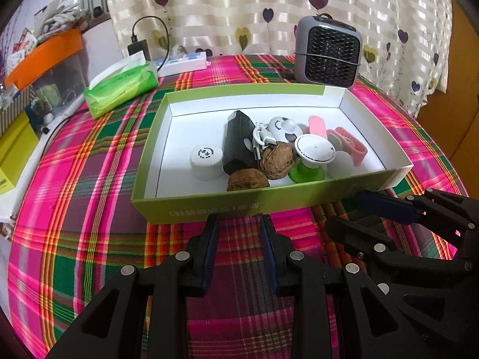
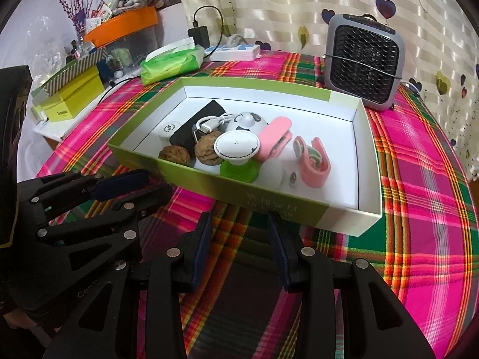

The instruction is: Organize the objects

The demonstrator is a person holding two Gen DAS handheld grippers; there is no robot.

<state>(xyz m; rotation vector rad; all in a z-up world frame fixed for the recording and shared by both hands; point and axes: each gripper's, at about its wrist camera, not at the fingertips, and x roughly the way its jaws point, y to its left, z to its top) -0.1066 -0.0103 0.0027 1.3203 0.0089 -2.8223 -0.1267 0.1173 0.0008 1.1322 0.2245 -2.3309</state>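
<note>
A green box [image 1: 209, 206] with a white inside sits on the plaid tablecloth; it also shows in the right wrist view [image 2: 299, 209]. It holds a black power bank [image 1: 239, 143], a white cap [image 1: 206, 161], two walnuts [image 1: 277, 160], a white cable [image 1: 262, 139], a white knob on a green base [image 1: 311, 155] and pink clips [image 1: 350, 146]. My left gripper [image 1: 239, 224] is open and empty just in front of the box's near wall. My right gripper [image 2: 239, 221] is open and empty, beside it to the right.
A grey fan heater [image 1: 329, 53] stands behind the box. A green tissue pack [image 1: 119, 89] and a white power strip [image 1: 182, 62] lie at the back left. Boxes and an orange tray [image 1: 45, 56] crowd the left side off the table.
</note>
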